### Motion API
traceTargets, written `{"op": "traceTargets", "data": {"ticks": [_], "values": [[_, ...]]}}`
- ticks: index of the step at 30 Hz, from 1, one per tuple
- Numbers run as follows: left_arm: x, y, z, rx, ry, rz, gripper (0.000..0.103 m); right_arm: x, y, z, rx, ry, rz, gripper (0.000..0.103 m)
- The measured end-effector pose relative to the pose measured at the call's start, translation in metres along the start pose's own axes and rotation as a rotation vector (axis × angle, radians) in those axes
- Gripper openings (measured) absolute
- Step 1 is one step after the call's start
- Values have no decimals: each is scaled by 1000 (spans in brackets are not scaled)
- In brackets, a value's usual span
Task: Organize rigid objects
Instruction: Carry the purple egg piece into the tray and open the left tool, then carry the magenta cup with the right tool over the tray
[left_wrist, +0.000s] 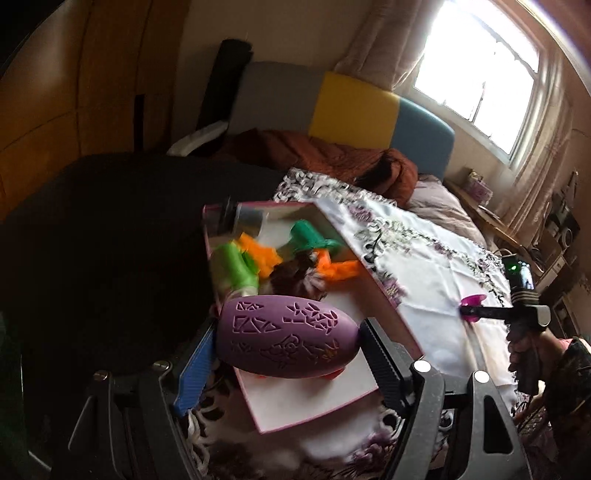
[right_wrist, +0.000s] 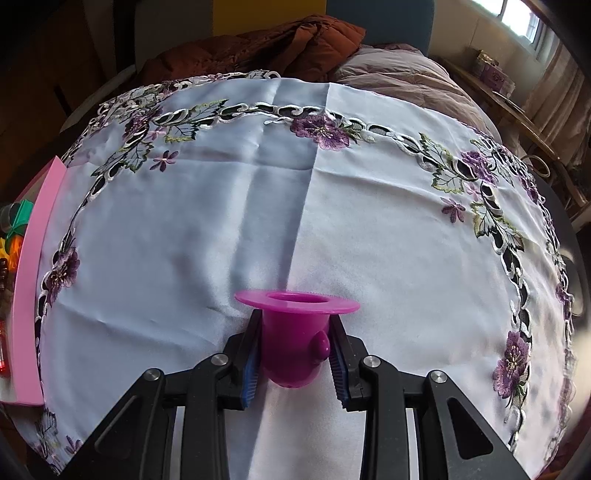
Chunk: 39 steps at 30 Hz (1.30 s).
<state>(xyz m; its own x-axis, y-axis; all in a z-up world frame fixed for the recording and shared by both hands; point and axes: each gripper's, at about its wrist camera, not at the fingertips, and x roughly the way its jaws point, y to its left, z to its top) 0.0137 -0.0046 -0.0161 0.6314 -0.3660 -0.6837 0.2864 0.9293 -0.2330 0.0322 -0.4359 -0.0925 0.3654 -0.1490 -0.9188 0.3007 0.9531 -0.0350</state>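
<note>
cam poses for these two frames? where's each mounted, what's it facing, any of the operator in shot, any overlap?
Left wrist: on the left tool, looking along its fingers at the purple egg it grips over the pink box; the person's right hand shows.
Right wrist: on the right tool, facing the embroidered cloth, gripping the magenta cup; no body visible.
Shared: cloth, box, cup, rust blanket.

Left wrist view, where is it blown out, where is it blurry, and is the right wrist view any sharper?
Left wrist view: the window is blown out, the left side is near black, and the toys in the pink box are smeared. Right wrist view: evenly lit and sharp on the magenta cup, with fisheye bulging the tablecloth.
</note>
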Motion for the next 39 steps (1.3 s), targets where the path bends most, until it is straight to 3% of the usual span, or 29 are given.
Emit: {"op": "traceTargets", "data": {"ticks": [11, 22, 30, 39], "values": [[60, -55, 8, 132, 84, -105, 77, -1, 0, -1, 4, 2, 4, 33], [120, -64, 3, 171, 225, -106, 78, -1, 0, -2, 5, 3, 2, 33], [112, -61, 3, 163, 191, -88, 76, -1, 0, -2, 4, 2, 1, 33], [88, -57, 5, 144, 145, -18, 76, -1, 1, -2, -8, 0, -6, 33]]}}
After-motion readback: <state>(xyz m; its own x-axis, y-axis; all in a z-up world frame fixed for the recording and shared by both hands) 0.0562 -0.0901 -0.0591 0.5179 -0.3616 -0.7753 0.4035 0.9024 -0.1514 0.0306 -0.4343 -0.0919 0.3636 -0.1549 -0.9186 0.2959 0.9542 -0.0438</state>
